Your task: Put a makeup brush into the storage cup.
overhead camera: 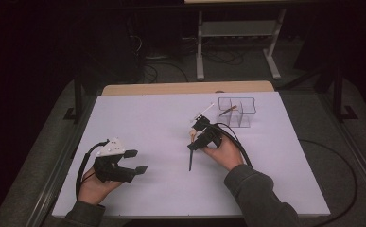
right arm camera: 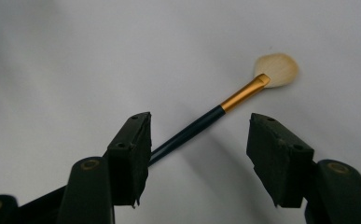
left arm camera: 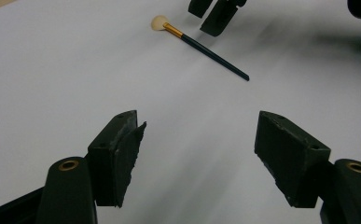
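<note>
**Makeup brush lay loose beneath the right gripper**

The makeup brush [right arm camera: 225, 108] lay flat on the white table [overhead camera: 143, 123], its pale fan of bristles joined by a gold ferrule to a dark, slim handle. In the high view the brush [overhead camera: 190, 156] sat near the middle of the table, with its handle tip pointing toward the person and its bristle end under the right gripper [overhead camera: 200, 137].

That right gripper [right arm camera: 197, 140] hung just above the brush with its 2 jaws apart, 1 on either side of the handle, neither pad pressing on it; the brush was not grasped. The left jaw's pad covered part of the handle from the camera.

Beyond the brush, toward the far right of the table, stood a clear compartmented organizer [overhead camera: 237, 112] with a thin stick-like item leaning in it.

Well to the left of the brush, the left gripper [overhead camera: 135, 161] rested low over bare table, jaws spread wide and holding nothing. From the left gripper [left arm camera: 199, 154] view, the brush [left arm camera: 201, 46] lay farther off.
</note>
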Demonstrator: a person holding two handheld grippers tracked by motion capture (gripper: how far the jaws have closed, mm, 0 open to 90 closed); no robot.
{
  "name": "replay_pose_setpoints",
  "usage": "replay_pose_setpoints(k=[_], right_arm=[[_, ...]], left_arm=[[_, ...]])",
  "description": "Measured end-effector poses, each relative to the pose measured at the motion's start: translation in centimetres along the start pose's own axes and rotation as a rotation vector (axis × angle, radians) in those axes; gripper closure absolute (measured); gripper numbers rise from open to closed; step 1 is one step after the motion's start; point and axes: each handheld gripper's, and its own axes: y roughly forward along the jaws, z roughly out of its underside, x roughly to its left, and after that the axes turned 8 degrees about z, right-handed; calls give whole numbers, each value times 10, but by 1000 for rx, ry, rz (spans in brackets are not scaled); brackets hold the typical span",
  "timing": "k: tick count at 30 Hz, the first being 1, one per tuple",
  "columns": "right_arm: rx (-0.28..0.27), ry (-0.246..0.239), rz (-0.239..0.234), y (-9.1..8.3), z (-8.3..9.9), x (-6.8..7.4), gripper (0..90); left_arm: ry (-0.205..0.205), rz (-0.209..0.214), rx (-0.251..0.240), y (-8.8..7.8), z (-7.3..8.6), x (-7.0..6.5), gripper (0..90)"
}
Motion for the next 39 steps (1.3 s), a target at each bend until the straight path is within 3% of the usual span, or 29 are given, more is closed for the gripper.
replay_pose_setpoints(k=[25,29,36,39], right_arm=[[91,73,70,23,-20,-1,554],[106,60,94,26,-21,1,591],[114,-9,149,27,-21,6,699],[120,-21,149,27,-21,5,753]], left_arm=[[-7,2,-9,0,0,1,301],[-5,3,1,-1,0,0,302],[-3,2,-11,-1,0,1,302],[-5,2,-11,-1,0,1,302]])
